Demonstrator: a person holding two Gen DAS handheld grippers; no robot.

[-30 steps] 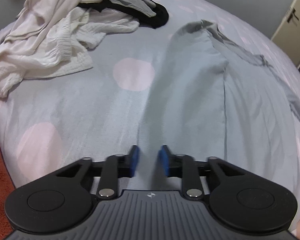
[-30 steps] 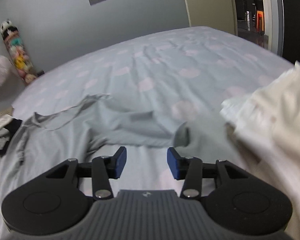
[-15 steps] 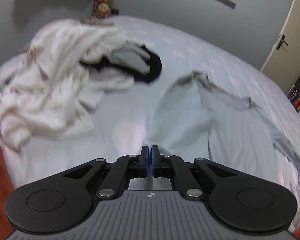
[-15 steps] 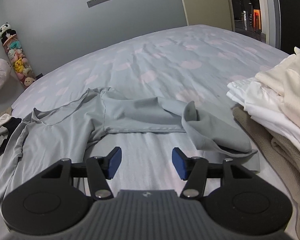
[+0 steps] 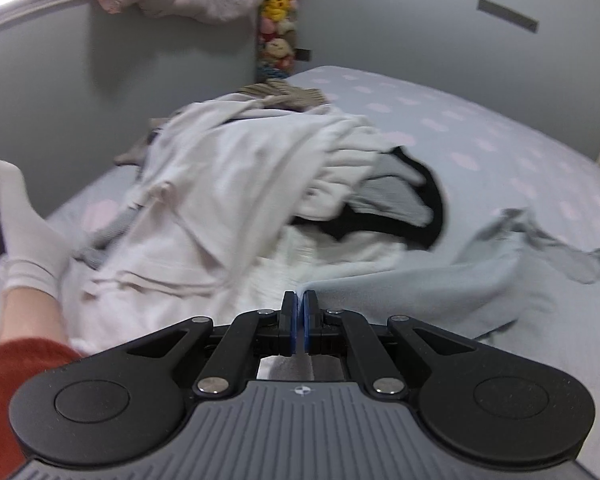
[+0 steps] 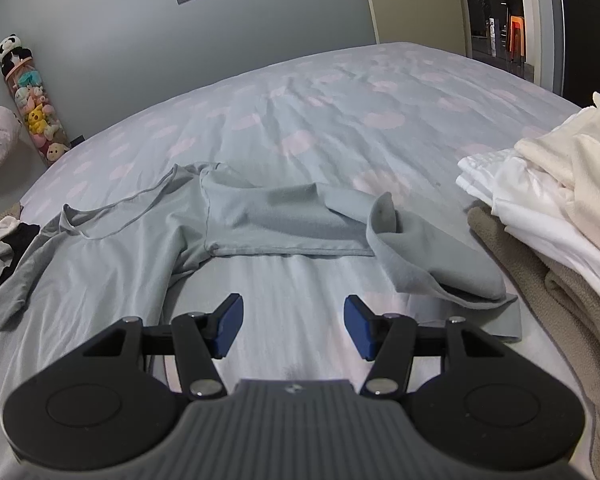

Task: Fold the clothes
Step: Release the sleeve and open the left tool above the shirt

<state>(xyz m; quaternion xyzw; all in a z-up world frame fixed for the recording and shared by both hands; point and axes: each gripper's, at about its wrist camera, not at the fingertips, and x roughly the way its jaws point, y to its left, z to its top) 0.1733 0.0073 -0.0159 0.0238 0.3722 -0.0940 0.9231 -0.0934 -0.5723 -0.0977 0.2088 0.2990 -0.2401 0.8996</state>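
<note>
Your left gripper [image 5: 299, 322] is pinched shut on an edge of the pale grey top [image 6: 100, 264], which runs away from it to the right across the bed [image 6: 340, 92], while your right gripper [image 6: 292, 330] hangs with its jaws wide and empty just short of the folded-over sleeve [image 6: 432, 264] (that hand is the nearer one to it). The top lies flat on the dotted sheet, neckline toward the far wall. A heap of unfolded clothes [image 5: 220, 200] sits to its left and a folded stack [image 6: 560, 208] to its right in a grey-walled bedroom.
</note>
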